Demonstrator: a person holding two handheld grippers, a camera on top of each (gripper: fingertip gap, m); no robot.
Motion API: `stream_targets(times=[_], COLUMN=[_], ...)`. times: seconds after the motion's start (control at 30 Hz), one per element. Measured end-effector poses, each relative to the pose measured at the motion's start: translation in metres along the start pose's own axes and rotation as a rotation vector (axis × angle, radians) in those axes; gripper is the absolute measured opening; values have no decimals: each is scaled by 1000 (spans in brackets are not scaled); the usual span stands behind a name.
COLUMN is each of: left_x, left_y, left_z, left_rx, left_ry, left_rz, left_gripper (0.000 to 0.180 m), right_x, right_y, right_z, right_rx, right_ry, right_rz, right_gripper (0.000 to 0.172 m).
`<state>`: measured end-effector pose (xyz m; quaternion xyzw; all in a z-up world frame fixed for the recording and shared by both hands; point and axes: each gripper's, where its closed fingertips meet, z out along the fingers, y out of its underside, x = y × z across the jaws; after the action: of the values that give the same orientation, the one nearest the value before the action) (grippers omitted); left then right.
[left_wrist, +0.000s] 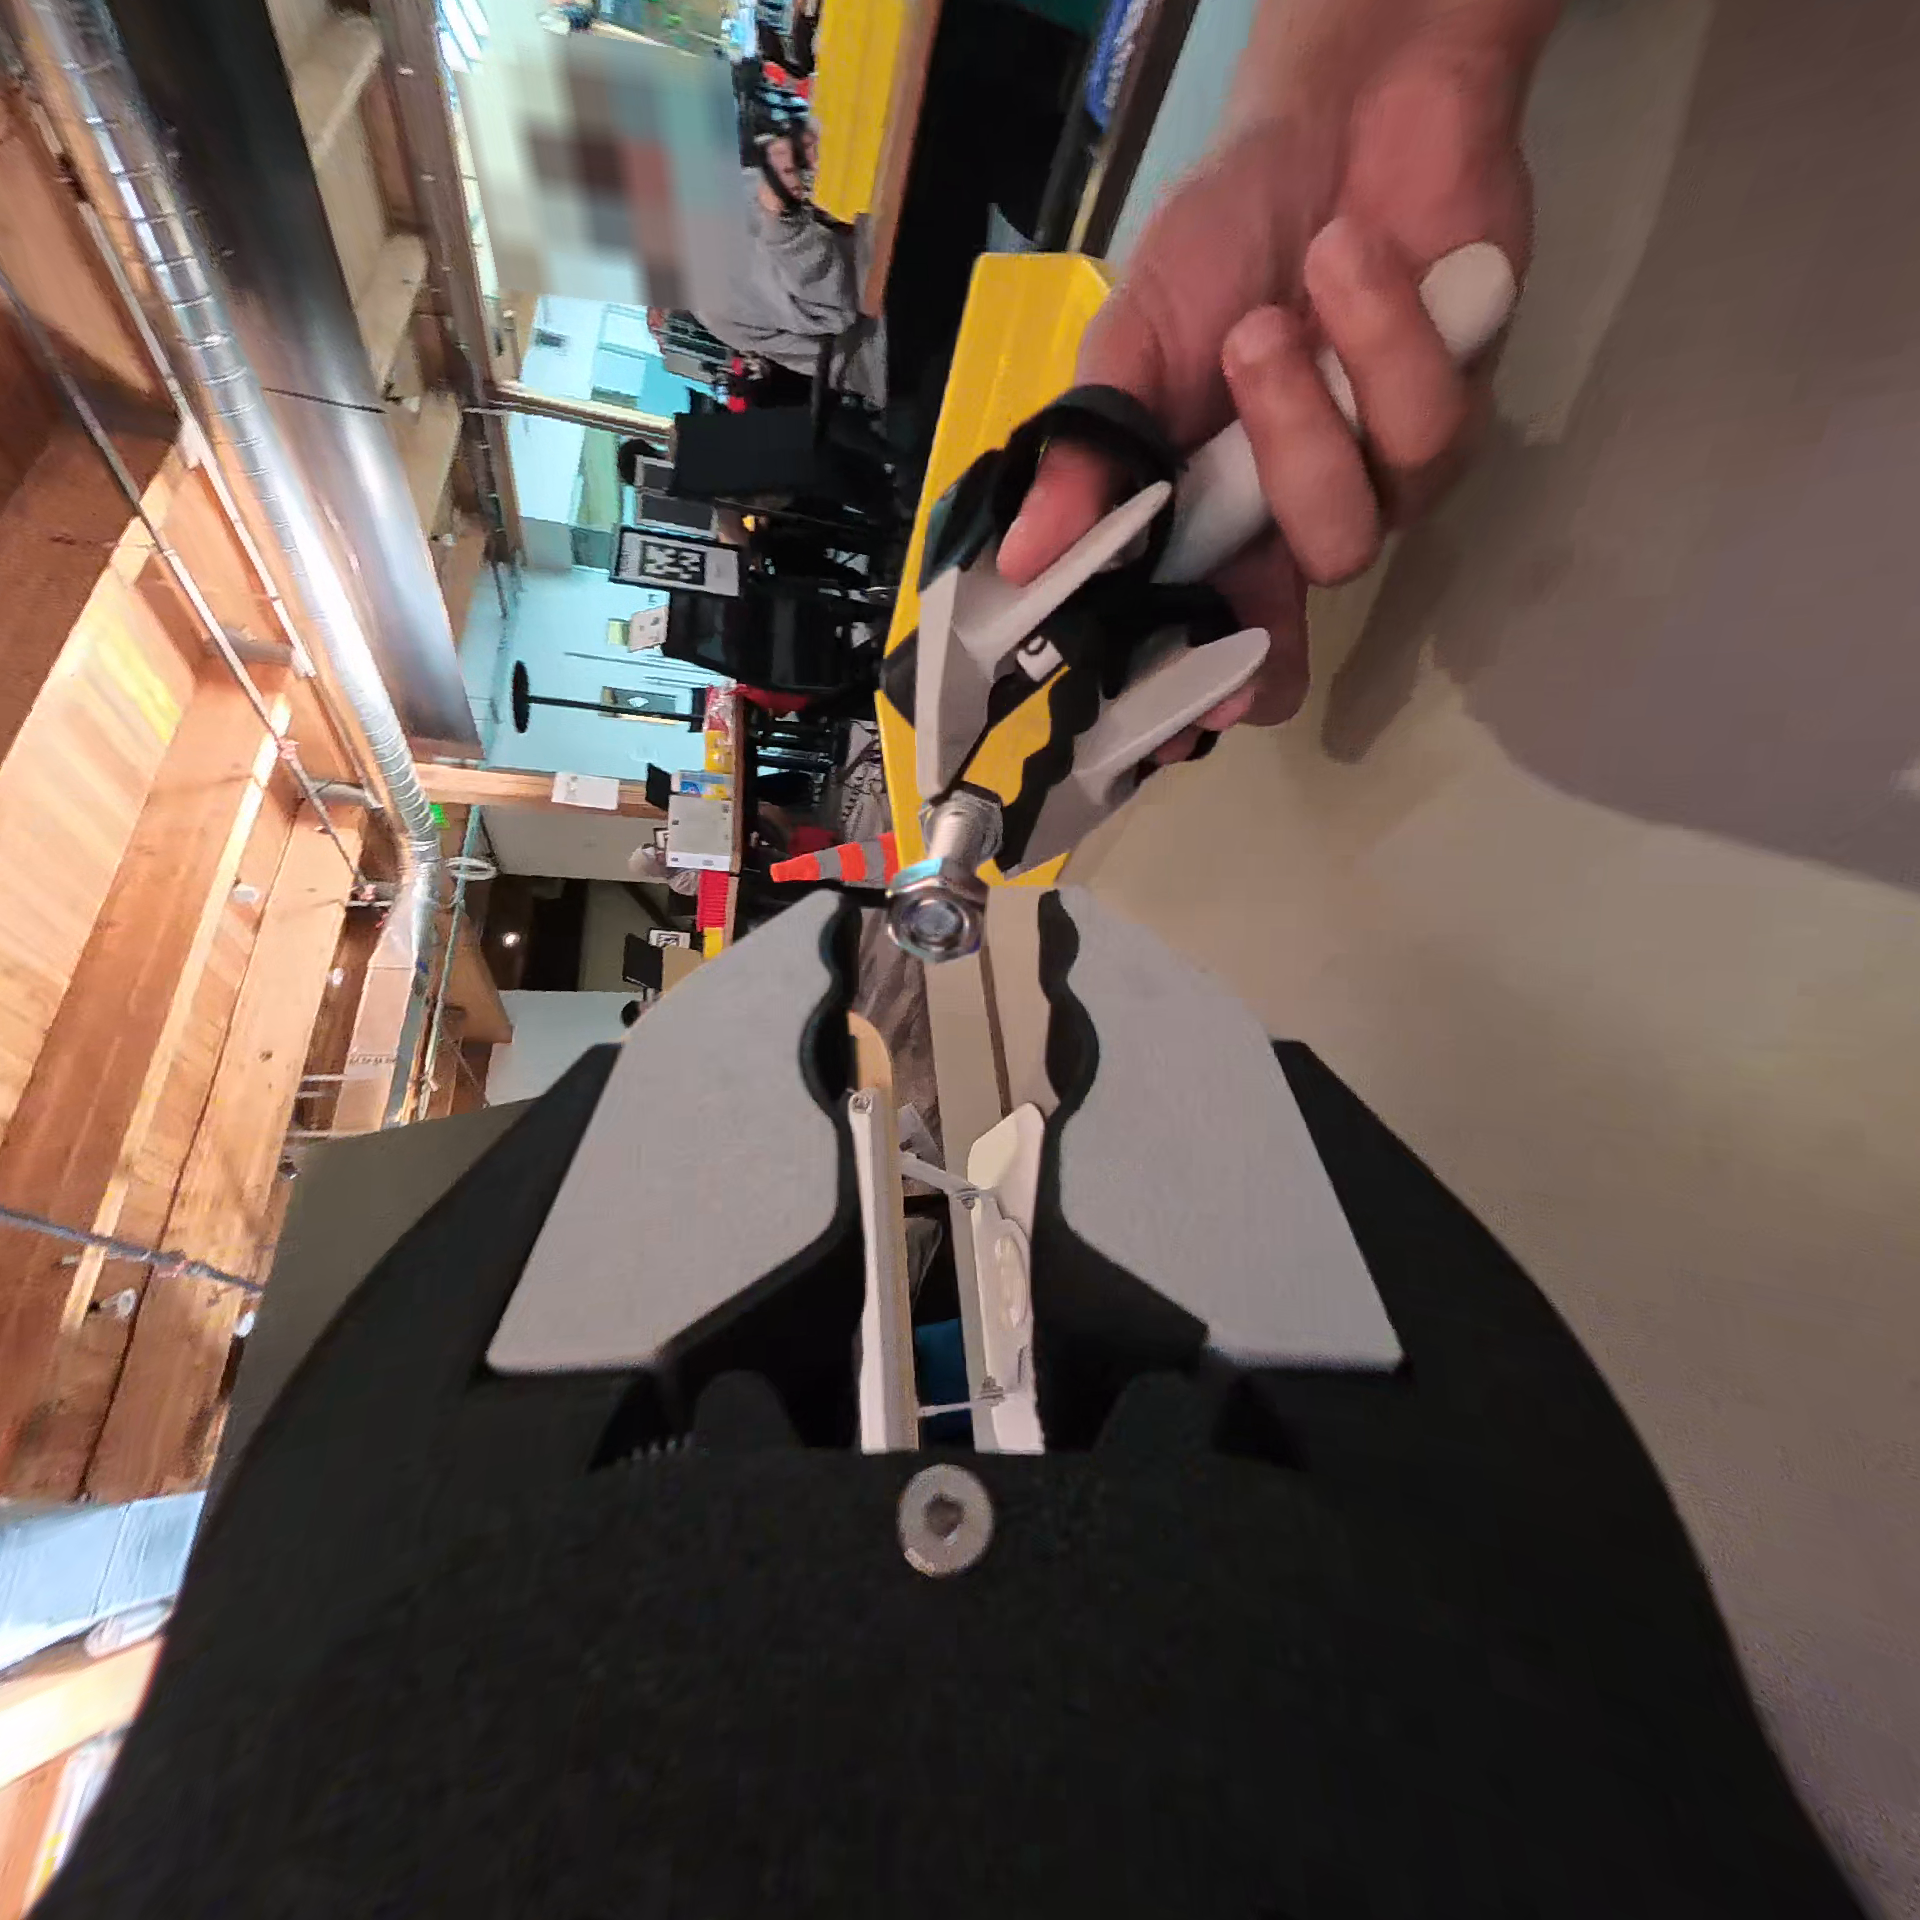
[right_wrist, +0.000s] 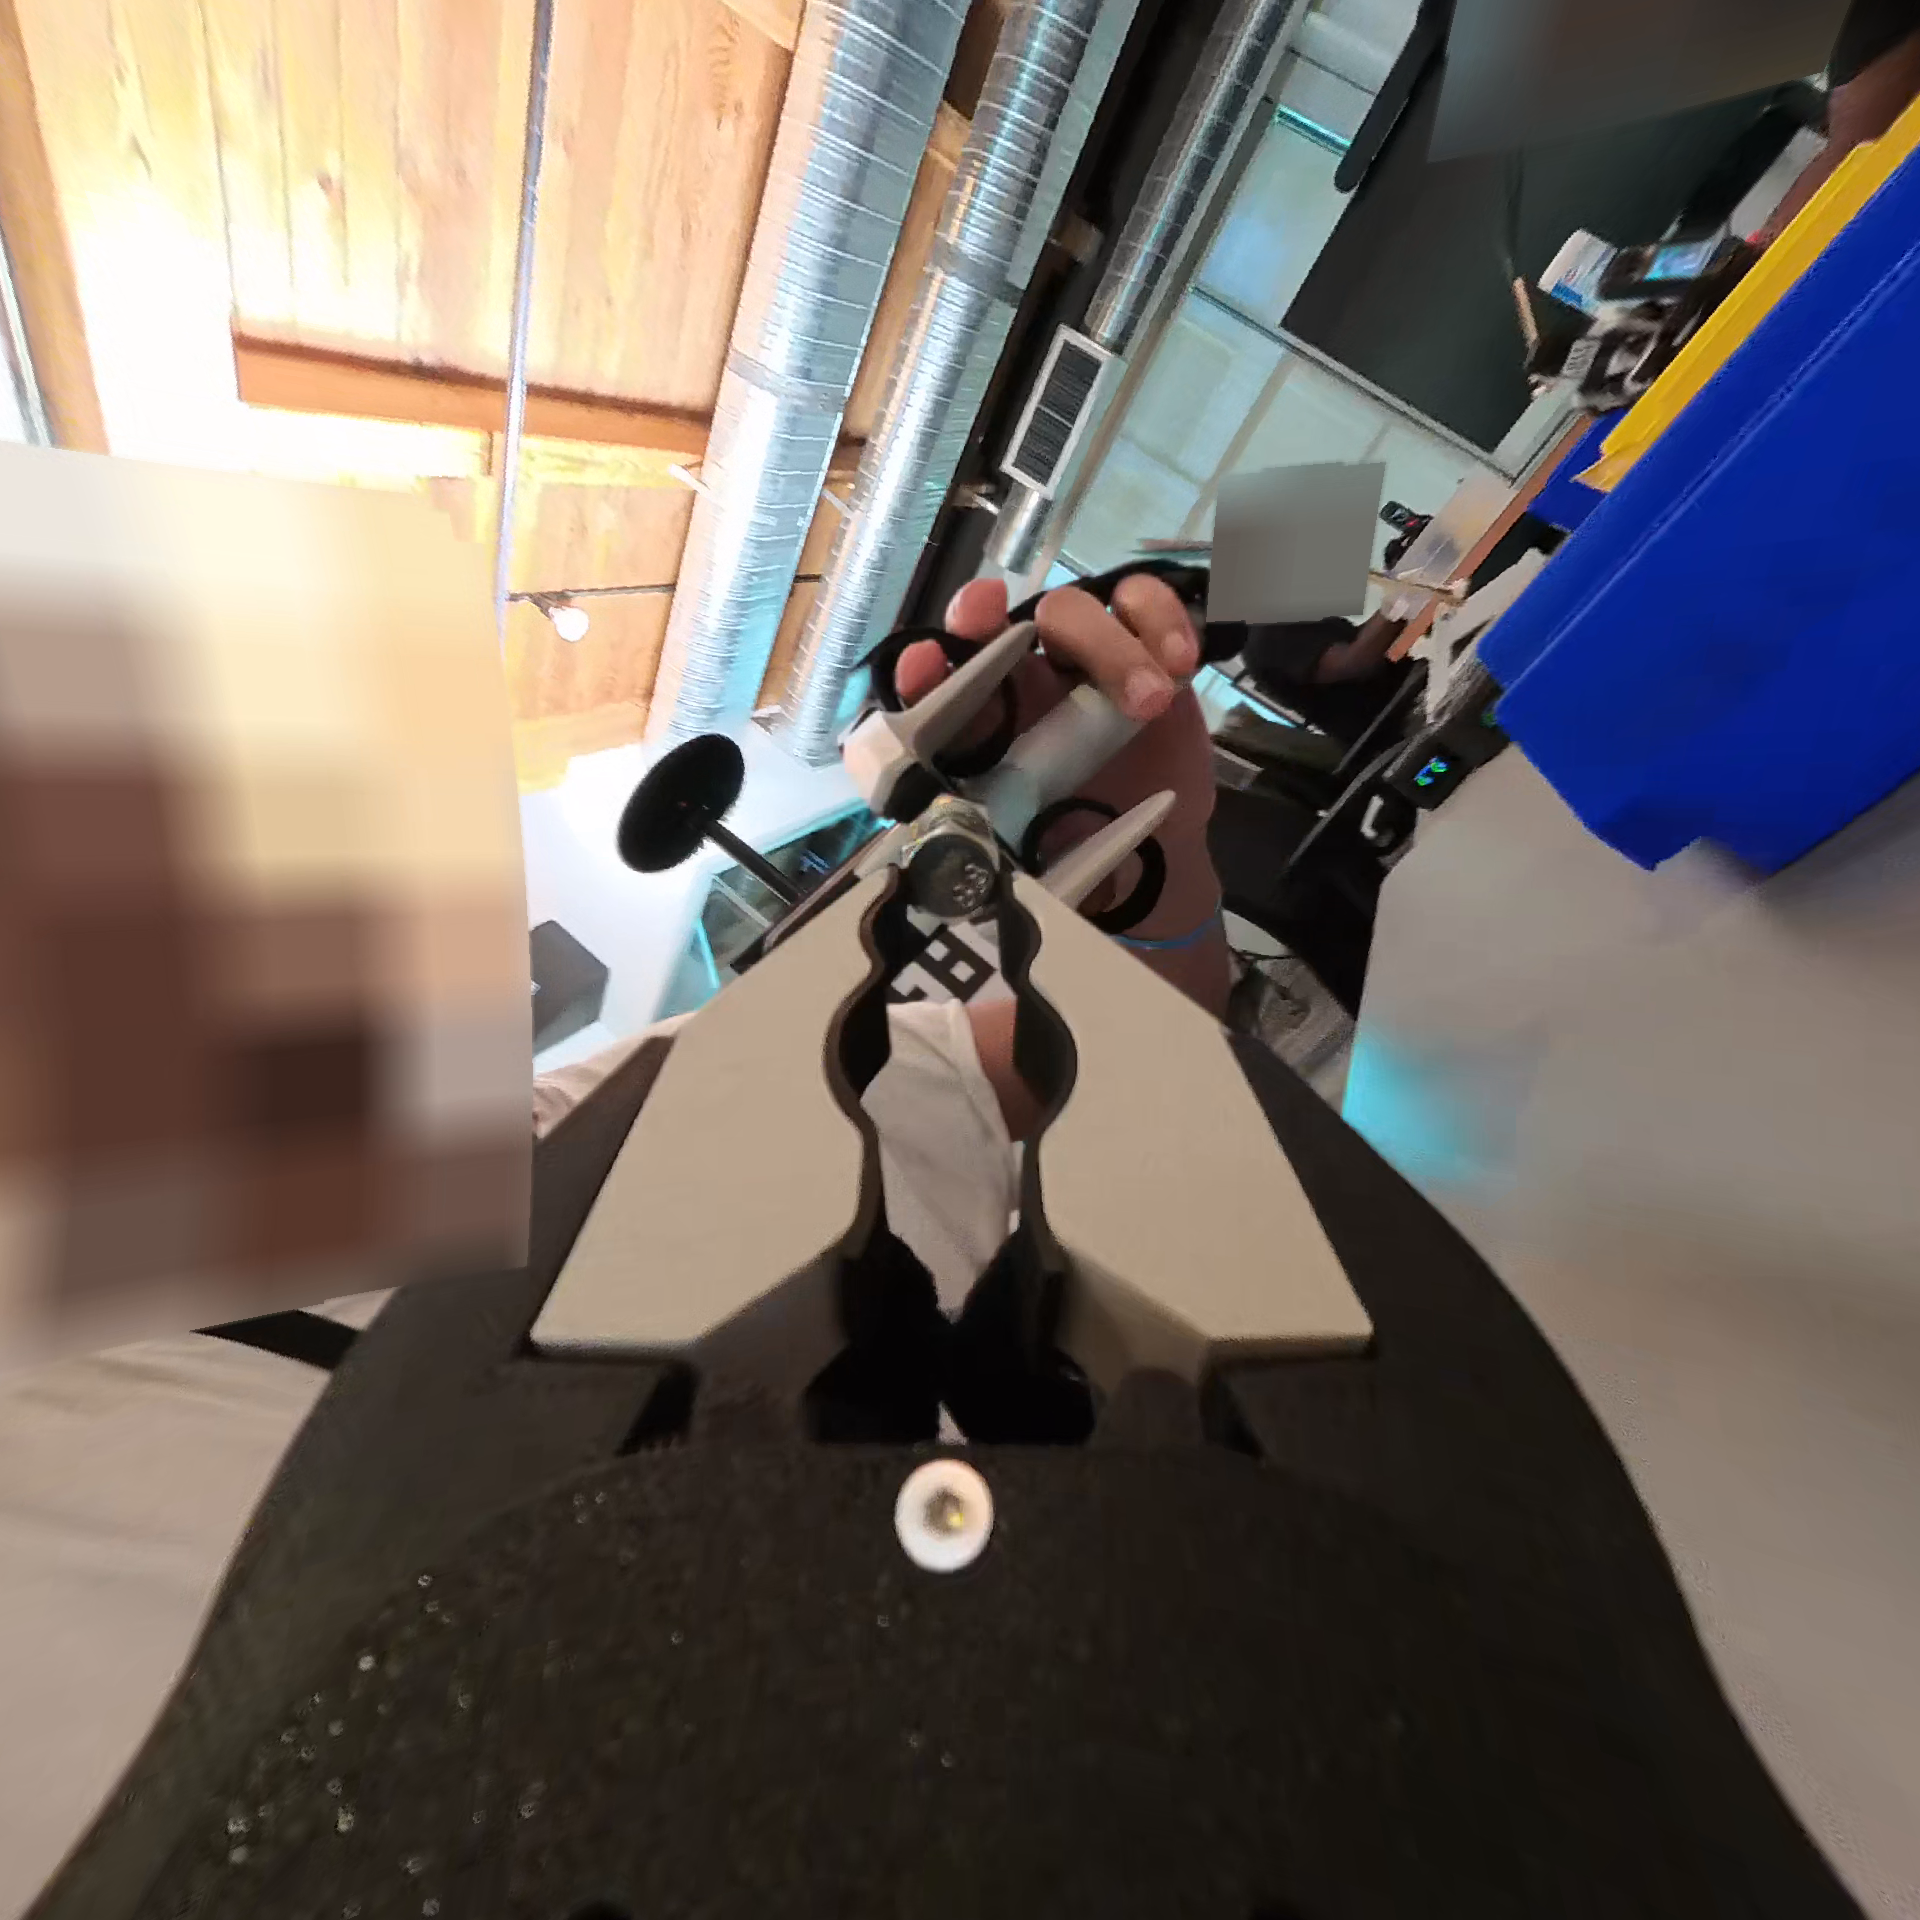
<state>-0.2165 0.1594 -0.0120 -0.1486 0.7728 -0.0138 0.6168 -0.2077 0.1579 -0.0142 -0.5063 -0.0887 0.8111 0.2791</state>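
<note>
1. Left wrist view: the left gripper (left_wrist: 940, 920) has its fingers (left_wrist: 727, 1101) spread apart with nothing pressed between them. A metal bolt (left_wrist: 940, 883) with a nut threaded on it hangs just past the fingertips, in line with the gap.
2. Same view: the bolt's long axis runs away from the camera and slightly up, its near end facing the lens. The far end sits in the tips of the right gripper (left_wrist: 966, 821), which a hand (left_wrist: 1330, 343) holds against the cream tabletop (left_wrist: 1507, 1039).
3. Same view: a yellow bin (left_wrist: 997, 416) and an orange striped cone (left_wrist: 831, 862) lie behind the bolt.
4. Right wrist view: the right gripper (right_wrist: 951, 883) is clamped on the bolt (right_wrist: 956, 868) at its very tips, head towards the lens, shank pointing away.
5. Same view: the left gripper (right_wrist: 935, 790), held by a hand (right_wrist: 1122, 727), stands just beyond the bolt's far end; contact there cannot be told. Blue bins (right_wrist: 1714, 623) stand off to the right.
</note>
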Motion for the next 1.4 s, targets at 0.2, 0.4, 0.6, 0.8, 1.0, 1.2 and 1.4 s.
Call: stream_targets(times=[0.2, 0.4, 0.6, 0.8, 1.0, 1.2, 1.4], left_x=[5, 5, -1, -12, -16, -16, 2], left_y=[2, 2, -5, -22, -20, 15, 23], left_z=[0, -1, 0, -8, -9, -2, -2], left_rx=[4, -26, 70, 357, 529, 344, 2], left_ry=[98, 173, 299, 653, 621, 187, 73], left_rz=[61, -307, -1179, -1983, -2000, -1435, -510], left_gripper=[23, 17, 17, 17, 22, 62, 47], right_x=[7, 2, -7, -22, -22, -9, 8], right_y=[8, 5, -2, 1, -5, -16, -14], right_z=[1, 2, 3, 9, 8, -2, -6], right_rx=[-36, -42, -72, -112, -53, 47, 78], right_ry=[-8, 21, 220, 383, 342, 227, 147], right_rz=[102, -20, -556, -1013, -848, -448, -172], right_gripper=[17, 16, 16, 17, 17, 17, 16])
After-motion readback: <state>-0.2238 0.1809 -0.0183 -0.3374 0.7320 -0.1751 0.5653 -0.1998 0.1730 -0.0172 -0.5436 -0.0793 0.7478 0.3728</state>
